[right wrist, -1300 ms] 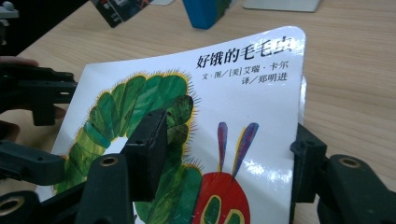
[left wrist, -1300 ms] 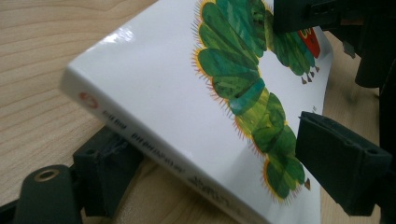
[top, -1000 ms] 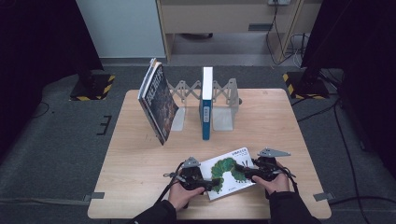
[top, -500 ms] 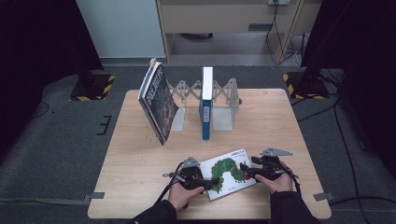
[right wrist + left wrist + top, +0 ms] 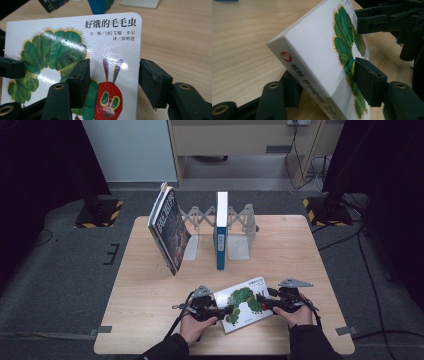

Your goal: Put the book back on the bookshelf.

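Observation:
A white picture book (image 5: 245,302) with a green caterpillar on its cover lies near the table's front edge, held between both grippers. My left gripper (image 5: 225,311) takes its left end. In the left gripper view one jaw sits under the tilted book (image 5: 317,50) and the other presses on the cover; these jaws (image 5: 325,75) have just been closing. My right gripper (image 5: 260,304) holds the right end. In the right gripper view one jaw lies on the cover (image 5: 75,37) and the other stands against the book's edge; this gripper (image 5: 115,70) has also just been closing.
At the table's back stands an accordion book rack with metal bookends (image 5: 240,227). A blue book (image 5: 221,230) stands upright in it. A dark-covered book (image 5: 167,227) leans at its left. Bare wooden table (image 5: 145,305) lies on both sides of the hands.
Both hands and the book keep their places at the front of the table. From above, no narrowing of the jaws can be made out.

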{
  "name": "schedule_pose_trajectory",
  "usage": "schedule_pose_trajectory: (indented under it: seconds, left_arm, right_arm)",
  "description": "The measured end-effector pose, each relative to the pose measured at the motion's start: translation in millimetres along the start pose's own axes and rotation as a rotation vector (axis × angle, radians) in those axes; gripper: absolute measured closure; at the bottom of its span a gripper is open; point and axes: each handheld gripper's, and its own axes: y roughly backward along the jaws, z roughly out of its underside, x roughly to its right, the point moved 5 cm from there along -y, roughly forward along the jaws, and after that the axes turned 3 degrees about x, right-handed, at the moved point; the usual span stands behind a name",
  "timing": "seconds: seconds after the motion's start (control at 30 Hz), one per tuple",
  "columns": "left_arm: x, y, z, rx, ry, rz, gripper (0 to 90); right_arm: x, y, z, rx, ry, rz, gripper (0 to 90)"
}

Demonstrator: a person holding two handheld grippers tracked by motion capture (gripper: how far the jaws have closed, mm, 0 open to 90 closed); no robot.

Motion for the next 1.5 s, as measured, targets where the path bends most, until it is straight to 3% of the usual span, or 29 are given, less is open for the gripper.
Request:
schedule_pose_trajectory:
  seconds: [0.07, 0.1, 0.17, 0.4, 0.53, 0.77, 0.9, 1.03, 1.17, 1.27, 1.37, 1.5]
  left_arm:
    - [6.5, 1.4, -3.1, 0.017, -0.010, 0.033, 53.4]
    - [9.8, 2.2, -4.5, 0.024, -0.038, 0.019, 55.3]
    - [11.6, 2.6, -5.2, 0.027, -0.065, 0.014, 56.0]
    - [15.0, 5.5, -8.6, 0.027, -0.064, 0.028, 61.5]
    - [16.6, 9.1, -15.8, 0.039, -0.130, -0.011, 65.2]
    - [16.3, 6.6, -10.4, 0.051, -0.159, 0.001, 64.8]
    - [17.7, 1.3, -4.9, 0.022, -0.160, 0.012, 64.3]
    - [18.4, 2.2, -5.3, 0.009, -0.127, 0.029, 68.0]
    - [20.2, 4.8, -8.3, -0.007, -0.134, 0.025, 69.6]
    - [23.7, 9.2, -13.7, 0.013, -0.105, 0.058, 73.0]
    - [26.7, 14.3, -21.1, 0.021, -0.148, 0.031, 74.2]
    - [25.3, 21.0, -27.0, 0.038, -0.137, 0.006, 74.3]
  right_arm:
    - [-1.8, 1.3, -4.1, 0.040, 0.005, -0.018, 44.8]
    - [-2.9, 1.4, -6.4, 0.060, 0.008, -0.029, 44.3]
    - [-3.5, 3.3, -8.6, 0.072, 0.021, -0.035, 44.2]
    - [-3.0, 3.8, -5.9, 0.066, -0.005, -0.058, 39.7]
    - [-4.4, 5.2, -10.1, 0.099, 0.019, -0.060, 40.0]
    - [-4.4, 4.2, -9.2, 0.106, 0.032, -0.067, 39.5]
    - [-5.4, 4.6, -8.7, 0.100, 0.046, -0.073, 39.7]
    - [-5.5, 4.3, -9.0, 0.100, 0.054, -0.081, 39.6]
    - [-5.8, 4.9, -9.3, 0.097, 0.052, -0.095, 39.4]
    - [-6.4, 5.8, -10.5, 0.104, 0.032, -0.099, 40.3]
    - [-4.4, 8.9, -12.7, 0.117, 0.035, -0.091, 39.4]
    - [2.0, 12.2, -12.7, 0.122, 0.031, -0.054, 36.6]
